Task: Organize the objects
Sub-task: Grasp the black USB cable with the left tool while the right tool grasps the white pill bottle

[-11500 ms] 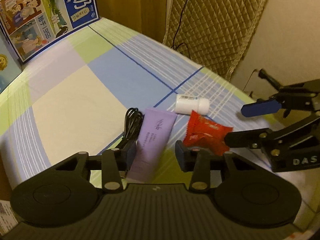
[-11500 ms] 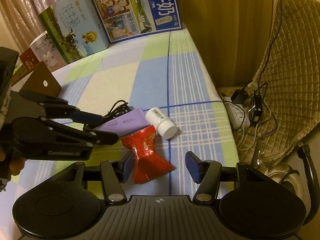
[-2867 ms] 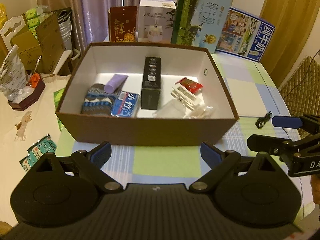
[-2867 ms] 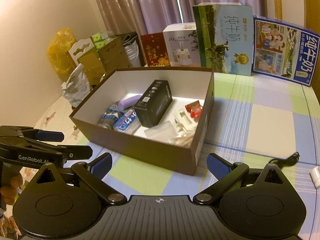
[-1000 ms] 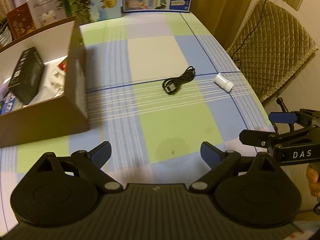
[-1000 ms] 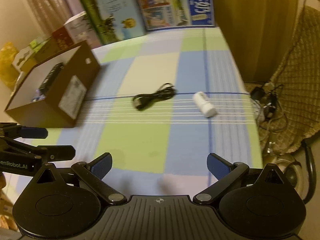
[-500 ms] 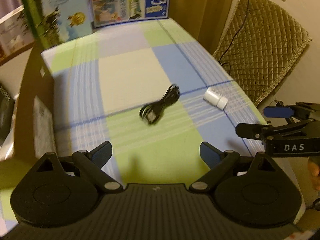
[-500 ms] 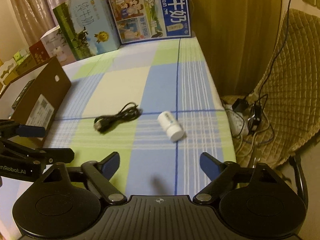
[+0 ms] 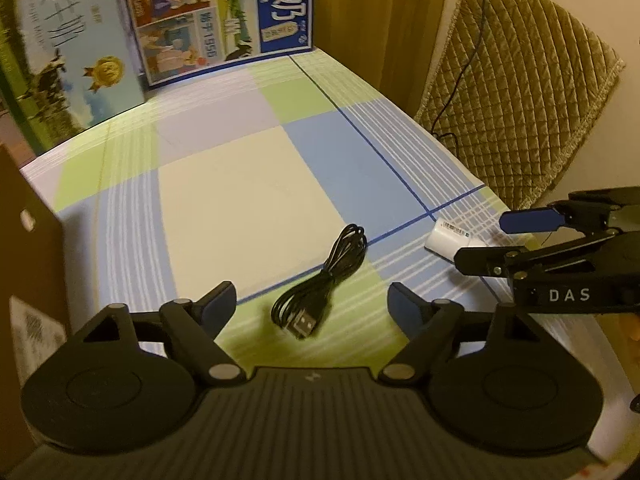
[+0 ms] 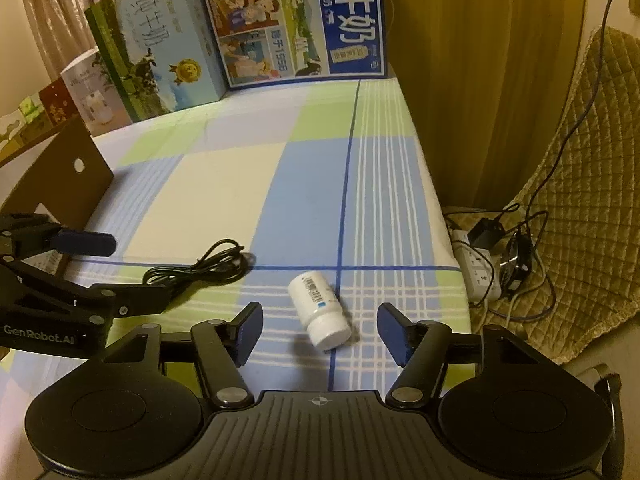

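Checked cloth (image 10: 224,184) covers the surface; milk cartons (image 10: 296,20) stand at 12 o'clock, a quilted chair (image 10: 576,168) at 3. Left claw (image 9: 310,304), closing, straddles the cable (image 9: 324,280) untouched; right claw (image 10: 318,330), closing, brackets the bottle (image 10: 320,312) untouched.

On the surface (image 10: 224,184), the coiled USB cable (image 10: 200,268) lies left of the toppled pill bottle (image 10: 320,312); milk cartons (image 10: 296,20) stand behind, the cardboard box (image 10: 60,176) far left.
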A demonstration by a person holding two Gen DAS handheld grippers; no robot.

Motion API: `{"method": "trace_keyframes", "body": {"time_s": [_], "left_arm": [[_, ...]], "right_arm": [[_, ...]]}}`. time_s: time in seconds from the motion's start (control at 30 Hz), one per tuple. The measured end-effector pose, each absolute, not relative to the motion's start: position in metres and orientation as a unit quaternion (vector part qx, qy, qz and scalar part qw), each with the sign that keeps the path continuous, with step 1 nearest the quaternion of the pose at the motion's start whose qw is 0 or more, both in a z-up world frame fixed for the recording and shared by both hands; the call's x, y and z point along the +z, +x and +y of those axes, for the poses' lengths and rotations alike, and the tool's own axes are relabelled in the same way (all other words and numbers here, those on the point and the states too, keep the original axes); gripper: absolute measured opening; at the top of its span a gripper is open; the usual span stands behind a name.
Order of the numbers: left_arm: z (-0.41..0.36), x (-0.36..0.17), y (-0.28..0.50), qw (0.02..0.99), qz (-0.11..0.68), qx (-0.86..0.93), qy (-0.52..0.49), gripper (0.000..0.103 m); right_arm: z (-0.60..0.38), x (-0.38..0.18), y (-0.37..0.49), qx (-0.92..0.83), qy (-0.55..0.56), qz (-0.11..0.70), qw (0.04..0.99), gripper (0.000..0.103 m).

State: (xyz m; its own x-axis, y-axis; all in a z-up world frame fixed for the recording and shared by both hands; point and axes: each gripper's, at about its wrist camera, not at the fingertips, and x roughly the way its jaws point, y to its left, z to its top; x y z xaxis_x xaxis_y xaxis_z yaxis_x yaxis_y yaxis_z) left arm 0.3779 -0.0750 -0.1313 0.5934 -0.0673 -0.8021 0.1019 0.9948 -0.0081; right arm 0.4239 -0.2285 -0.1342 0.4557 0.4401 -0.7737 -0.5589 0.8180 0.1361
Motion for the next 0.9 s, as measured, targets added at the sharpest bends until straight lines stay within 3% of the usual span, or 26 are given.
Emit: {"method": "trace_keyframes", "body": {"time_s": [0.2,0.37,0.5,0.57,0.77,0.9], "left_arm": [[-0.078,-0.147,0.398,0.886,0.457,-0.069,0.039,0.073],[-0.08,-0.158,0.408,0.878,0.469,-0.082,0.05,0.052],[-0.08,-0.165,0.407,0.873,0.477,-0.086,0.055,0.027],[-0.078,-0.165,0.403,0.874,0.476,-0.085,0.055,0.024],[-0.068,-0.163,0.387,0.871,0.489,-0.048,0.027,0.023],[-0.053,-0.161,0.368,0.866,0.5,-0.008,-0.021,0.022]], "right_arm": [[-0.223,-0.14,0.432,0.294,-0.074,0.436,0.847,0.06],[-0.219,-0.144,0.435,0.296,-0.078,0.437,0.846,0.06],[-0.216,-0.148,0.436,0.295,-0.085,0.437,0.846,0.059],[-0.215,-0.149,0.437,0.298,-0.085,0.436,0.845,0.055],[-0.208,-0.155,0.431,0.31,-0.098,0.433,0.841,0.025],[-0.207,-0.156,0.421,0.324,-0.099,0.435,0.834,0.024]]}}
